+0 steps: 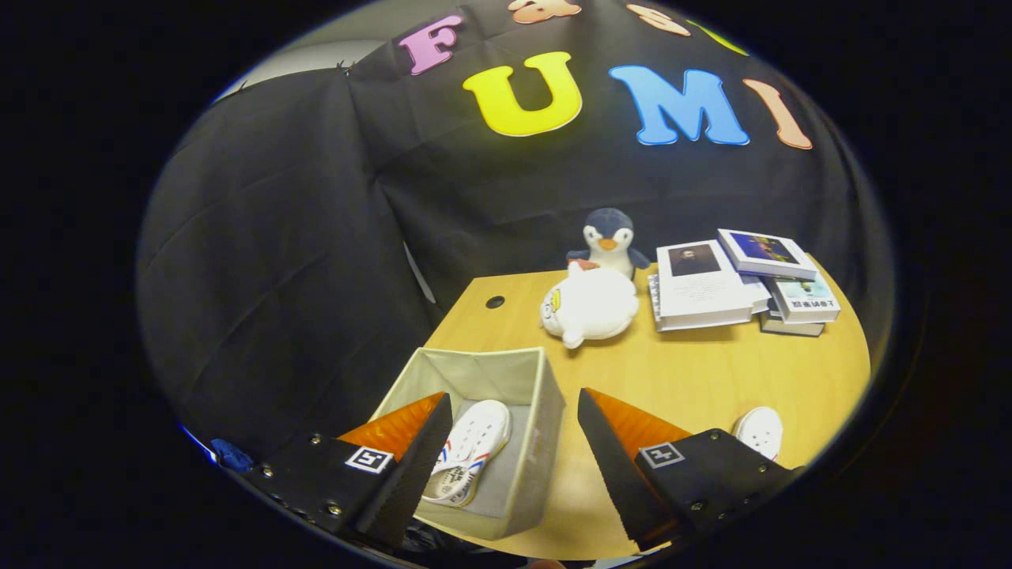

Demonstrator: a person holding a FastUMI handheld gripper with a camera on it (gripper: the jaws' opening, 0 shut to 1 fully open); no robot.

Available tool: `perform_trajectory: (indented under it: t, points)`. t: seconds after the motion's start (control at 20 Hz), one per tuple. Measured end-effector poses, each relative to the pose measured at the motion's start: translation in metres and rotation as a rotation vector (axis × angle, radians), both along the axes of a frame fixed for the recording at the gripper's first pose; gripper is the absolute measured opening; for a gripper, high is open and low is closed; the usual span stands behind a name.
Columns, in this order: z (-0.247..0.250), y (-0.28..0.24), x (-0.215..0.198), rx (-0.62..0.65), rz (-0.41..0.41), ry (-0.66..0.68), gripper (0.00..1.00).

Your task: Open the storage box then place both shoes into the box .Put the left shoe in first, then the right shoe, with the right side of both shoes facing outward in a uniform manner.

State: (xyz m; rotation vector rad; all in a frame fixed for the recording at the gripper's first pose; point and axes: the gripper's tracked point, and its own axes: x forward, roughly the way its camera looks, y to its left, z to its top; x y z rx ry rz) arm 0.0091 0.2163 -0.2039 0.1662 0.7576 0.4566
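One shoe (468,450) lies boxed between the gripper's (514,458) parted fingers.

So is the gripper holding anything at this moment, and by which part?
Nothing is held. The gripper has its jaws wide apart above the open box; one shoe lies inside, the other shoe sits on the table.

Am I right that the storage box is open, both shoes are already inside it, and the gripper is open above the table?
Not quite. In the gripper view only one shoe lies inside the open storage box; the other shoe rests on the table, beyond the right finger. The gripper is indeed open.
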Motion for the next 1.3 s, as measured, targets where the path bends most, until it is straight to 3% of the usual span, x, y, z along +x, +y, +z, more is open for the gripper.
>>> perform_trajectory:
  t: [0.3, 0.65, 0.95, 1.3]
  points:
    - [-0.012, -0.095, 0.006, -0.054, -0.121, 0.006, 0.98]
    - [-0.043, -0.183, 0.002, -0.152, -0.205, 0.036, 0.98]
    - [-0.079, -0.233, -0.012, -0.21, -0.238, 0.102, 0.98]
    - [-0.123, -0.279, -0.035, -0.312, -0.221, 0.184, 0.98]
